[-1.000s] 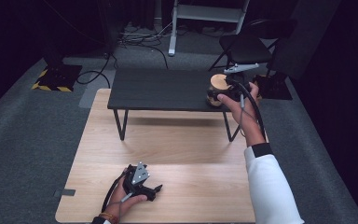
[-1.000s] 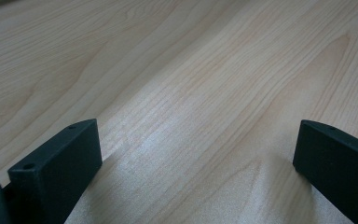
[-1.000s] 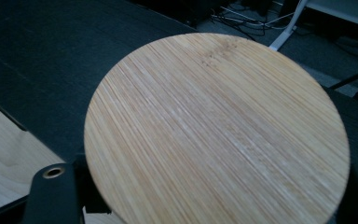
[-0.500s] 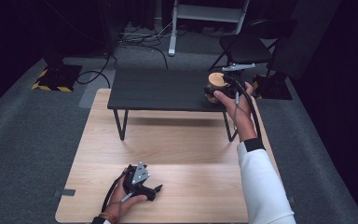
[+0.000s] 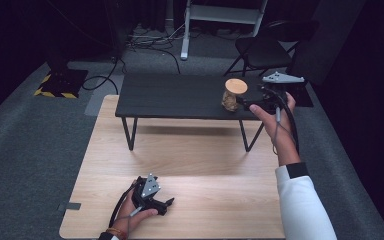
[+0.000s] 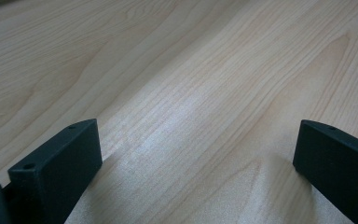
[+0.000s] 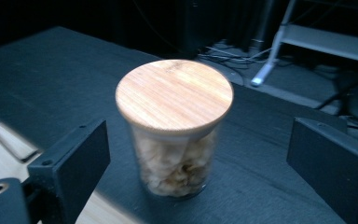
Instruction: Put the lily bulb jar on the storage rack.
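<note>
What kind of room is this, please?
Probably a lab or studio for recordings, not a home: dark walls, grey carpet, loose cables on the floor, a folding chair.

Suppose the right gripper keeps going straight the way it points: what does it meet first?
Most likely the glass jar with the wooden lid: it stands on the dark table between the right gripper's open jaws, though depth is unclear.
</note>
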